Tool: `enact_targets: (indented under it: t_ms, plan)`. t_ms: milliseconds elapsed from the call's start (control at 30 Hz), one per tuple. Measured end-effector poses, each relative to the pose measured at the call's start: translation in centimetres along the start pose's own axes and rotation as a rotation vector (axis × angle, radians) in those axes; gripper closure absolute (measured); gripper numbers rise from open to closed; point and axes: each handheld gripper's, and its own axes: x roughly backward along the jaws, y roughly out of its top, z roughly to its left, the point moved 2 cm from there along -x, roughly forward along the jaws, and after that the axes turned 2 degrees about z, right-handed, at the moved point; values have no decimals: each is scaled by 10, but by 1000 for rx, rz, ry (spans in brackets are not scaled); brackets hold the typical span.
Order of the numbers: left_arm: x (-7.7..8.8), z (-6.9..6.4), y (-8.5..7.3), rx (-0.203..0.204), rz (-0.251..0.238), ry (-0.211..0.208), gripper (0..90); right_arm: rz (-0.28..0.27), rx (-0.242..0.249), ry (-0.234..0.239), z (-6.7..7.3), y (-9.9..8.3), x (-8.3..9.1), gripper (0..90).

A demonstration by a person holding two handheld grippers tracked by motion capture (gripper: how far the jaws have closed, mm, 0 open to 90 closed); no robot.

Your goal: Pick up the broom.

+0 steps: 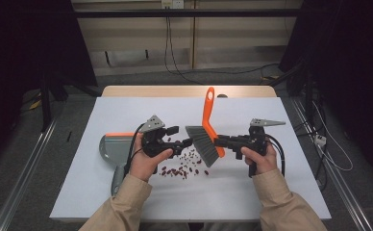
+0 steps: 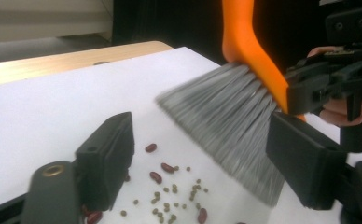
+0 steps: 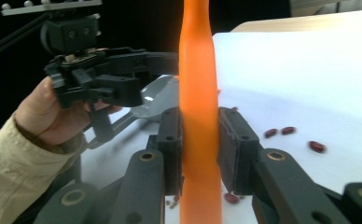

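Observation:
A hand brush point(image 1: 207, 108) with an orange handle and grey bristles point(image 2: 226, 121) lies across the middle of the white mat. My right gripper point(image 1: 219, 141) is shut on its orange handle point(image 3: 195, 60) just above the bristles, both pads pressing on its sides. My left gripper point(image 1: 181, 135) stands open to the left of the bristles, its jaws wide apart point(image 2: 200, 140) with nothing pressed between them. Red beans point(image 1: 184, 166) and small green ones point(image 2: 170, 205) lie scattered on the mat below both grippers. A grey dustpan point(image 1: 113, 144) with an orange edge lies flat at the left.
The white mat point(image 1: 127, 110) covers a wooden table whose far edge point(image 1: 175, 90) shows bare. Cables trail on the floor behind the table and at its right. The dustpan's handle point(image 1: 118, 175) points toward the near edge beside the left sleeve.

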Motion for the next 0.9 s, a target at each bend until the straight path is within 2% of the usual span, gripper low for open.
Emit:
enact_targets:
  t_ms: [100, 167, 400, 500, 667, 767, 900]
  plan:
    - [3, 1, 1, -10, 1, 20, 197, 3, 16, -54, -3, 5, 10, 718]
    - [5, 2, 1, -14, -1, 29, 173, 22, 35, -115, -5, 9, 19, 718]
    - [15, 4, 4, -39, 4, 63, 136, 87, 65, -277, -16, 15, 41, 718]
    - [20, 5, 5, -51, 8, 67, 124, 98, 60, -318, -20, 16, 45, 717]
    - [28, 8, 4, -44, 2, 68, 119, 162, 98, -416, -22, 18, 43, 718]
    - [36, 12, 3, -47, -3, 87, 119, 202, 123, -480, -26, 17, 39, 717]
    - [46, 20, -1, -35, -8, 114, 119, 221, 128, -511, -32, 16, 32, 717]
